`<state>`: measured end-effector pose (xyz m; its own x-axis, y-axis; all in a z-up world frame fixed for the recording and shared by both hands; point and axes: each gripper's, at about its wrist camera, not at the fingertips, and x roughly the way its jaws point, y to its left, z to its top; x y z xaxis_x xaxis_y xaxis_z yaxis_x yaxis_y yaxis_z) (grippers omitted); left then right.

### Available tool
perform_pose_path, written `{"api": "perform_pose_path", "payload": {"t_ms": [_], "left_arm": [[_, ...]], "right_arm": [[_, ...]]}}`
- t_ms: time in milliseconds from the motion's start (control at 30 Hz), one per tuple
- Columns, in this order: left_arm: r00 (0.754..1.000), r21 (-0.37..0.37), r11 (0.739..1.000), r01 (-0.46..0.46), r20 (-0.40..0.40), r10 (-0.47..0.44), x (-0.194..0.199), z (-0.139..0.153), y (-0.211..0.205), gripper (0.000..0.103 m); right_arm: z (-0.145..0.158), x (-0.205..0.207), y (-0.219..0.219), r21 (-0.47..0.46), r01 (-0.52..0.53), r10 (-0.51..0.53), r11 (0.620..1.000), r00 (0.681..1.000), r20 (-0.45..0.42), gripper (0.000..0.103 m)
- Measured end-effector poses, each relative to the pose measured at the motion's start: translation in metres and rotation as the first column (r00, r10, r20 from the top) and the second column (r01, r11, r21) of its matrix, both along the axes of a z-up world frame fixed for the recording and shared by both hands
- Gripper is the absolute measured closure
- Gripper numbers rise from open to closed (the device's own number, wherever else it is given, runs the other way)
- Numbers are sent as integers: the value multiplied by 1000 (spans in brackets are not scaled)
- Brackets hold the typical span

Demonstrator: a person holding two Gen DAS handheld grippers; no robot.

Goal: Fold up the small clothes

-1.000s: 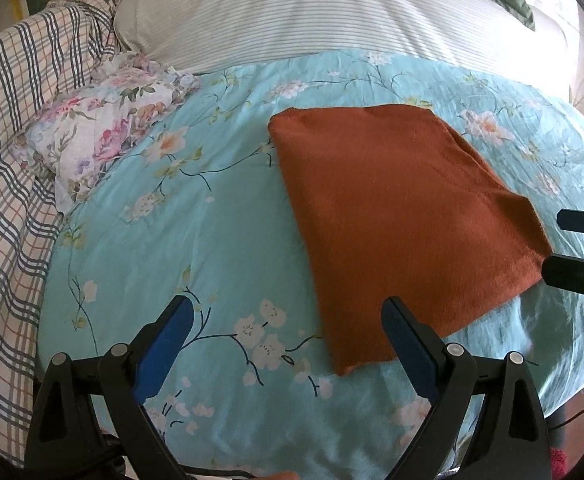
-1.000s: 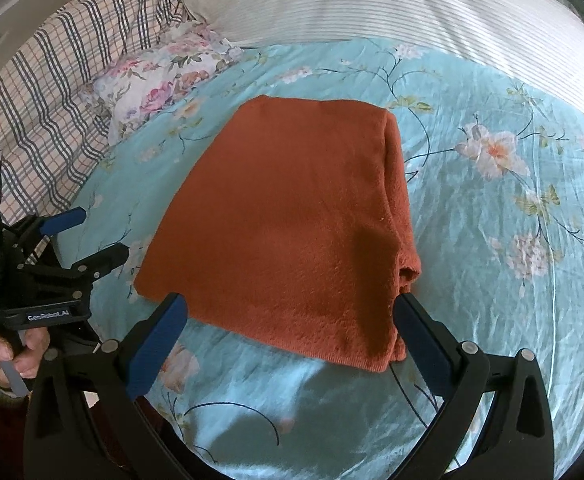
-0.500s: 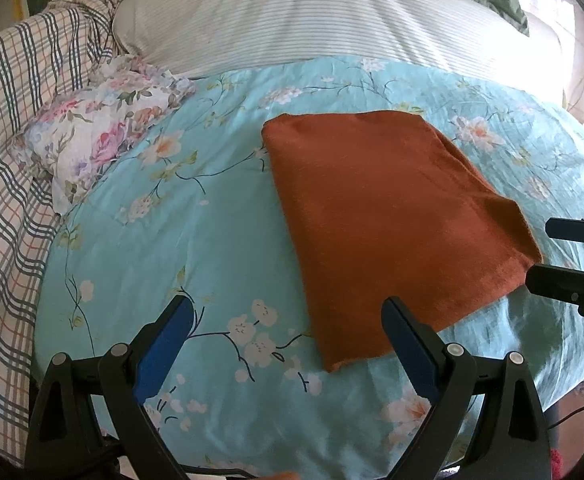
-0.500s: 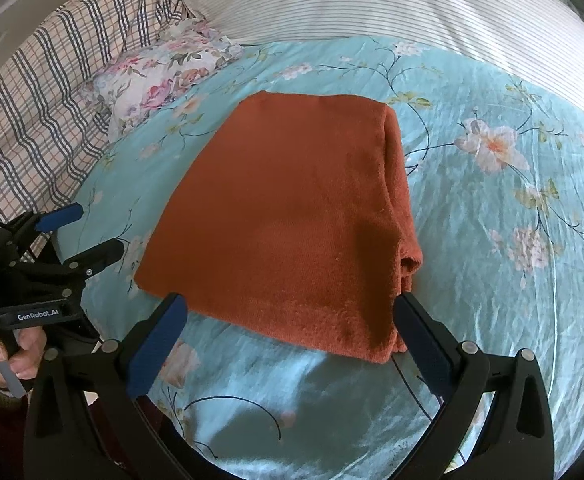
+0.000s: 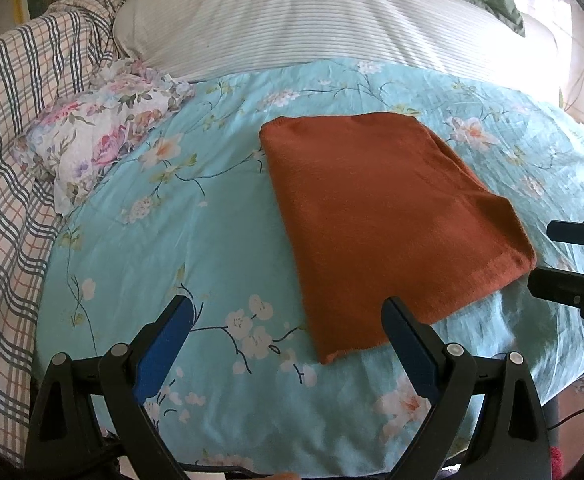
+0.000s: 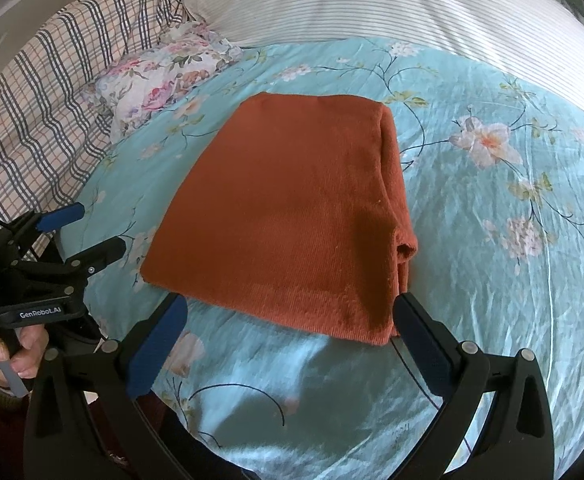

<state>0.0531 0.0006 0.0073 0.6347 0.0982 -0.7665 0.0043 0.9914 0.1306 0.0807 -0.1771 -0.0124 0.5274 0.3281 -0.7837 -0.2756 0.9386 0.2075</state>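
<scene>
**Folded rust garment lies flat on the flowered bedspread**

A rust-orange knit garment lies folded into a neat rectangle on the turquoise floral bedspread, its doubled edge on the right side in my right wrist view. My left gripper hovers spread wide and empty over the spread at the garment's near left corner. My right gripper is likewise spread and empty, its fingers framing the near edge. A flowered pillow sits at the far left beside a plaid blanket; a striped duvet lies beyond.
</scene>
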Motion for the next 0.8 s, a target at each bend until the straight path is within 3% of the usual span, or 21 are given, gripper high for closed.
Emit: {"api": "perform_pose_path", "payload": {"t_ms": [800], "left_arm": [[999, 4, 999, 41, 5, -41, -13, 1, -10, 7]], "right_arm": [[7, -15, -9, 1, 8, -8, 1000, 1000, 13, 1]]}}
